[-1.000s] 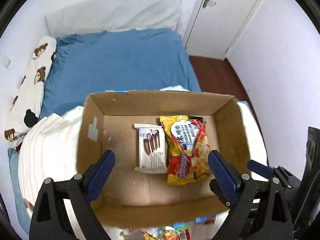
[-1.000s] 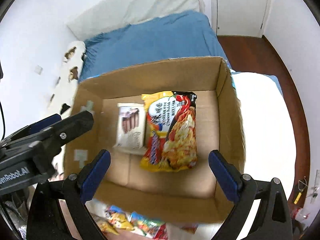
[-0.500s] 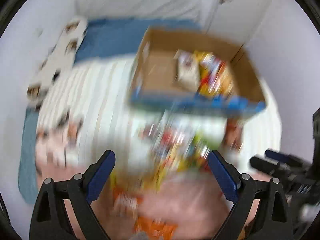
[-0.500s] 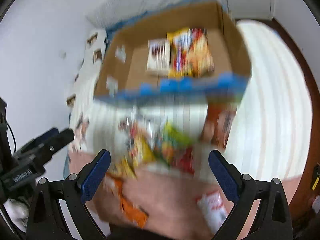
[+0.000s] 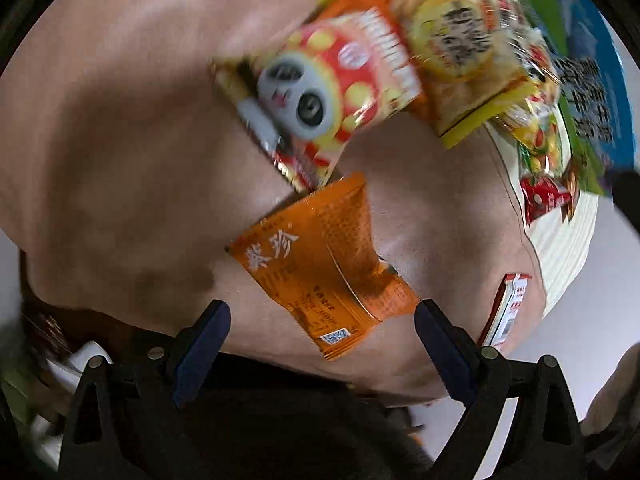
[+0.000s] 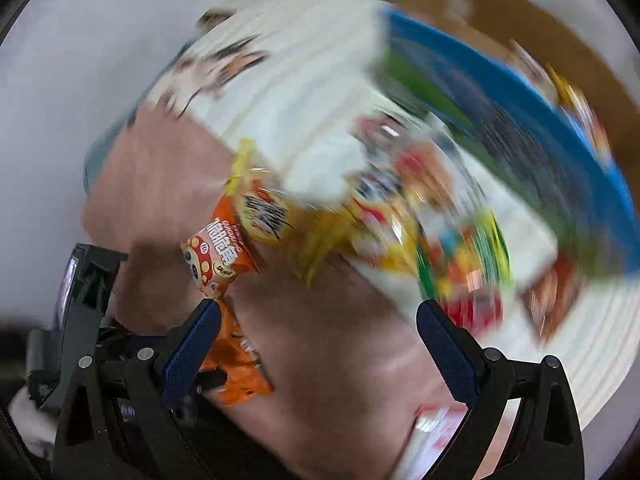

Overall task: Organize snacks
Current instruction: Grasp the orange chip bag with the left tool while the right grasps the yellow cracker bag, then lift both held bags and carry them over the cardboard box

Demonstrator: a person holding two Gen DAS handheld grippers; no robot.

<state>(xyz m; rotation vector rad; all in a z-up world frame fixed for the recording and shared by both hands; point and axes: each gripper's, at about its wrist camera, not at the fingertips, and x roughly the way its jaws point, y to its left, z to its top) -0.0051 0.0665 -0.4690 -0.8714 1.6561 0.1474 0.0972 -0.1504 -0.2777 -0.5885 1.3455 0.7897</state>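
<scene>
My left gripper (image 5: 322, 332) is open just above an orange snack packet (image 5: 320, 264) lying on a pink blanket (image 5: 120, 140). Beyond it lie a red-orange packet with a panda face (image 5: 320, 92) and a yellow packet (image 5: 468, 52). My right gripper (image 6: 318, 338) is open and empty over the same blanket (image 6: 340, 360). The orange packet (image 6: 236, 364) lies by its left finger, with the panda packet (image 6: 216, 256) and a blurred heap of snacks (image 6: 400, 216) ahead. The cardboard box (image 6: 500, 12) with a blue front is at the upper right.
A red and white packet (image 5: 508, 308) lies at the blanket's right edge. A white striped cover (image 6: 300, 80) lies between the snacks and the box. The left gripper's body (image 6: 84, 304) shows at the left of the right wrist view.
Both grippers swung away from over the box and down to the snack pile on the blanket. The left one now hovers close over the orange packet. Both stayed open.
</scene>
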